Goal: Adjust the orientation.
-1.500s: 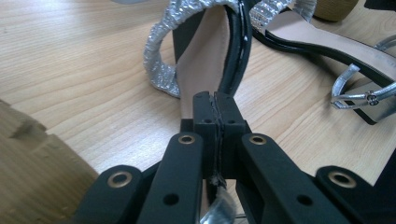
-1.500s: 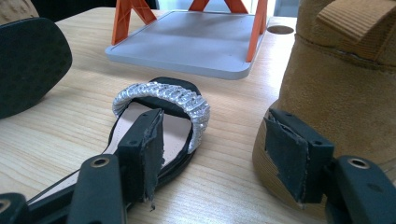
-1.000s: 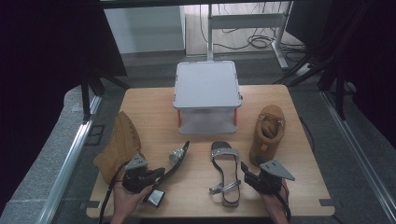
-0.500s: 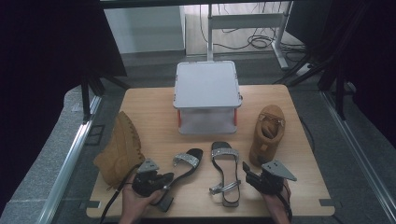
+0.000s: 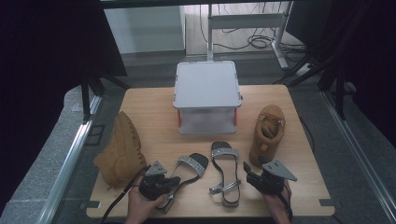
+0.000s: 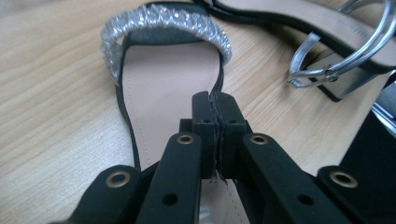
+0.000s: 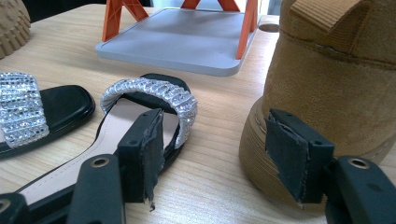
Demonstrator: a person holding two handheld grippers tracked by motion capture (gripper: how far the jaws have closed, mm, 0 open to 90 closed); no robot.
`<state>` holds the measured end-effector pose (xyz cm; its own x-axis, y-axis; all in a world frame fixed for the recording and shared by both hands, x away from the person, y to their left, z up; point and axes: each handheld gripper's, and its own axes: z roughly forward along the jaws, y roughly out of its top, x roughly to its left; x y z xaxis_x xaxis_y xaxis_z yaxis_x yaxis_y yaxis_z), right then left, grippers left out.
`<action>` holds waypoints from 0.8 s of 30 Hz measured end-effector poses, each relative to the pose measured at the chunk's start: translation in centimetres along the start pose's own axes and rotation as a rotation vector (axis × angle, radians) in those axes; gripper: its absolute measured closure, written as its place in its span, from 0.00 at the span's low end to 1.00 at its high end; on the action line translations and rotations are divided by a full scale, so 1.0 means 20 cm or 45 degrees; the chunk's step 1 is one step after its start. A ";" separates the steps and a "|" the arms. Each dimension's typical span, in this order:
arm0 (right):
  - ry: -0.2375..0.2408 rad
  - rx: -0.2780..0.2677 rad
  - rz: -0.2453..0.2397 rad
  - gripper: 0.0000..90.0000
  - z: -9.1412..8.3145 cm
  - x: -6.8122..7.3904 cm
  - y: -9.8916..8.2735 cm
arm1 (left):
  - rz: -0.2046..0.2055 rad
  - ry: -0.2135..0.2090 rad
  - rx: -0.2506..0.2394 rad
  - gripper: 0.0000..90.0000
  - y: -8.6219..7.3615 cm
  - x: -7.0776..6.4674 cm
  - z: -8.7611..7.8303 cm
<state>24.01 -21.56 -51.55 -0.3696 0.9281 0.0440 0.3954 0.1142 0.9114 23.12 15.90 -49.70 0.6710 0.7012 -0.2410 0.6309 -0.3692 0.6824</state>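
A light wood-grain bench (image 5: 154, 105) stands on a grey floor (image 5: 51, 140), with silvery metal rails (image 5: 70, 158) running along both long sides. Black curtains (image 5: 51, 42) close in the left and right. Beyond the far edge, a white metal desk frame (image 5: 243, 21) stands over loose black cables (image 5: 261, 42) on pale flooring.

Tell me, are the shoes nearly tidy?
Partly. The left sandal and right sandal lie side by side. The left claw is shut over the left sandal; the right claw is open beside the right boot. The left boot lies far off, and the grey rack is bare.
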 end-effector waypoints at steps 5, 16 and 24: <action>0.001 0.004 -0.002 0.42 0.00 0.00 0.00 | 0.006 0.007 -0.030 0.98 0.01 -0.01 -0.06; -0.002 0.003 -0.005 0.42 0.00 0.00 0.00 | 0.094 0.031 0.061 0.98 0.02 -0.09 0.00; -0.009 0.000 -0.004 0.42 0.00 -0.01 0.00 | 0.131 0.041 0.152 0.99 0.01 -0.11 0.04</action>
<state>24.02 -21.73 -51.61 -0.3651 0.9302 0.0381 0.3942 0.1174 0.9115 22.07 13.77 -49.63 0.7232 0.6740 -0.1505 0.6023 -0.5089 0.6151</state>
